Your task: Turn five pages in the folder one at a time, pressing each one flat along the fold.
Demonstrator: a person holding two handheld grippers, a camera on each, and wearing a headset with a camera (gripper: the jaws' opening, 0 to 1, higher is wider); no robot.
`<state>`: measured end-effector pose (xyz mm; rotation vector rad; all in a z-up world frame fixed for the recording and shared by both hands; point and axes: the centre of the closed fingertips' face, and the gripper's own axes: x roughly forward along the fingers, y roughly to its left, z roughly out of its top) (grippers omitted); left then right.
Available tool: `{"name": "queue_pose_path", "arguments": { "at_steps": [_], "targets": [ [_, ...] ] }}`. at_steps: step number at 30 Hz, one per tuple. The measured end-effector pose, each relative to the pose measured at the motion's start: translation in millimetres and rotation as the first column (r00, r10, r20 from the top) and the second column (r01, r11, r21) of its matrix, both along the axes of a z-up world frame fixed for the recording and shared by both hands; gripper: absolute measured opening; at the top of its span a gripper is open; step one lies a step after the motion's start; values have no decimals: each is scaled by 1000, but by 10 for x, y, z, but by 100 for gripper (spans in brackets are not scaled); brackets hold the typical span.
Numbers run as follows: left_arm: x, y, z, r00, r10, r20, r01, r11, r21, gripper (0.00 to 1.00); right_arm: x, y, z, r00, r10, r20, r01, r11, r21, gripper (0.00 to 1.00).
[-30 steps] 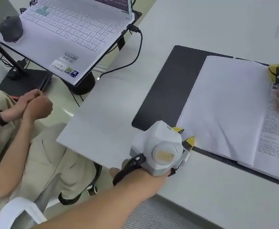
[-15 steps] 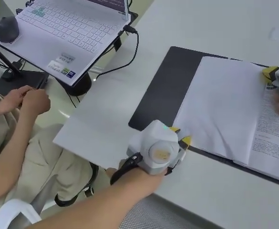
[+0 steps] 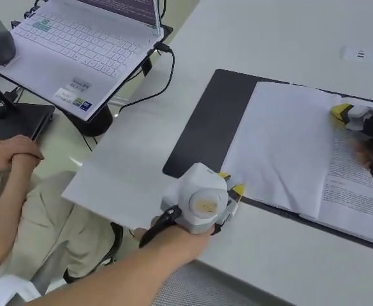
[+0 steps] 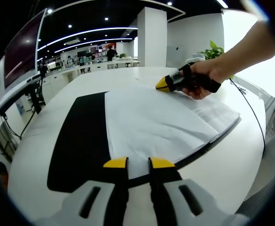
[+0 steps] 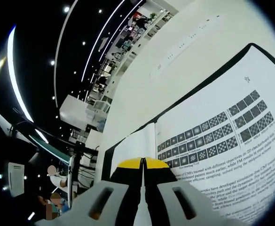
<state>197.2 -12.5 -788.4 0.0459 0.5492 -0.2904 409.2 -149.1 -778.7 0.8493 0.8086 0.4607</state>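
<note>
Black folder [image 3: 202, 131] lies open on the white table [image 3: 282, 32], w/ the turned page [image 3: 278, 143] over its left half & a printed page [image 3: 355, 185] on the right. Right gripper [image 3: 339, 113] sits at the far end of the fold [image 3: 331, 159], tips closed tight together w/ nothing b/w them, down at the paper. Left gripper [image 4: 138, 163] is at the near edge of the turned page, jaws a little apart, gripping nothing.

Step in hand looks like the press along the fold. To do it well, imo:
- Keep the right tips closed so they work as one blunt nose.
- Run them down the fold from the far end toward the near edge in one steady stroke.
- Use light pressure & a low angle so the tips don't snag or crease the sheet.
- Have the left gripper pin the near edge so the sheet can't slide or lift.

Turned page looks a bit wavy, so go slow. Can't tell how many pages are done.
</note>
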Motion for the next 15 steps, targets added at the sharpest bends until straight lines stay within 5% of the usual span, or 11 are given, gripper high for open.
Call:
{"name": "queue_pose_path", "arguments": {
  "at_steps": [15],
  "targets": [
    [-1, 10, -8, 1000, 3, 0, -3, 1000, -6, 15, -388, -23, 35, 1000, 26, -4, -26, 1000, 9, 0]
  ]
}}
